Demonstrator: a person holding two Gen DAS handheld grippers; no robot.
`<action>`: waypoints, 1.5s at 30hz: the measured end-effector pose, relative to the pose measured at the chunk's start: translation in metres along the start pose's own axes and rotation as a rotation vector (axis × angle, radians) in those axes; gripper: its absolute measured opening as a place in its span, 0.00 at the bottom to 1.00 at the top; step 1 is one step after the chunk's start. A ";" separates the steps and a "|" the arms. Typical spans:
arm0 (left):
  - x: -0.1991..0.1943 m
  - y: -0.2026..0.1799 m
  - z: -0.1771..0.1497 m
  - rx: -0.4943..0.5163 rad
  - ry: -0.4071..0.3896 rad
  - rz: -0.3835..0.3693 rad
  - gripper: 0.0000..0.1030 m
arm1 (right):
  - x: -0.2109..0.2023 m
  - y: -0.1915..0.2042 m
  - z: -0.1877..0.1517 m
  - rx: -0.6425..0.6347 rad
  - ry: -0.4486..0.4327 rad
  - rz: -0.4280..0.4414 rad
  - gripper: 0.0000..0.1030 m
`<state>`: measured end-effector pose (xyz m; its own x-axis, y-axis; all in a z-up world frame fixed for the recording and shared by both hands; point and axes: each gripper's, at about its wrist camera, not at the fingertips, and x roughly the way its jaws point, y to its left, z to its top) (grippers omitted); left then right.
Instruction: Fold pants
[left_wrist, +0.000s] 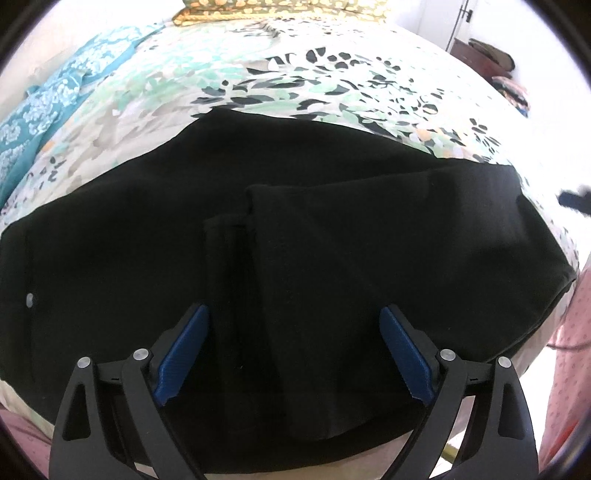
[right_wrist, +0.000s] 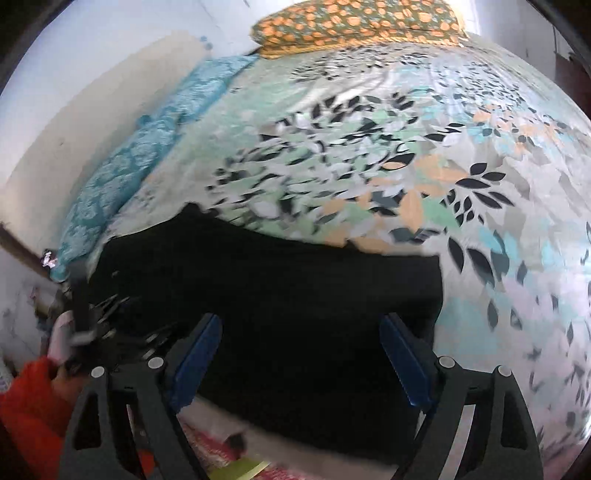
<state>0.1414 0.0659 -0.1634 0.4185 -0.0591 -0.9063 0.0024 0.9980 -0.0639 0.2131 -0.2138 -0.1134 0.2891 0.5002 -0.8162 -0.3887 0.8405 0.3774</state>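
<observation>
Black pants (left_wrist: 155, 236) lie on a floral bedsheet (left_wrist: 332, 74), with the leg ends folded over the upper part so a folded layer (left_wrist: 369, 251) lies on top. A small silver button (left_wrist: 29, 300) shows at the left. My left gripper (left_wrist: 295, 314) is open and empty, just above the folded layer near the bed's front edge. In the right wrist view the pants (right_wrist: 295, 295) lie ahead and below. My right gripper (right_wrist: 301, 325) is open and empty above their right part. The other hand in a red sleeve (right_wrist: 29, 398) shows at lower left, blurred.
An orange-flowered pillow (right_wrist: 354, 22) lies at the far end of the bed. A teal patterned cloth (right_wrist: 147, 147) runs along the bed's left side by the wall. A dark cabinet (left_wrist: 480, 55) stands at the far right. Pink fabric (left_wrist: 569, 350) hangs at the near right.
</observation>
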 end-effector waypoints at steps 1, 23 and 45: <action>0.000 -0.001 0.000 0.000 0.000 0.002 0.91 | 0.003 0.001 -0.010 0.003 0.026 0.007 0.85; -0.016 0.003 0.001 -0.028 -0.037 0.025 0.93 | 0.006 -0.013 -0.031 0.075 -0.003 0.008 0.85; -0.040 0.037 0.000 -0.198 -0.116 0.017 0.90 | 0.010 -0.025 -0.030 0.118 -0.007 -0.002 0.86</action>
<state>0.1247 0.1055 -0.1294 0.5189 -0.0280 -0.8543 -0.1786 0.9739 -0.1404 0.1995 -0.2357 -0.1442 0.2962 0.4994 -0.8142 -0.2822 0.8601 0.4249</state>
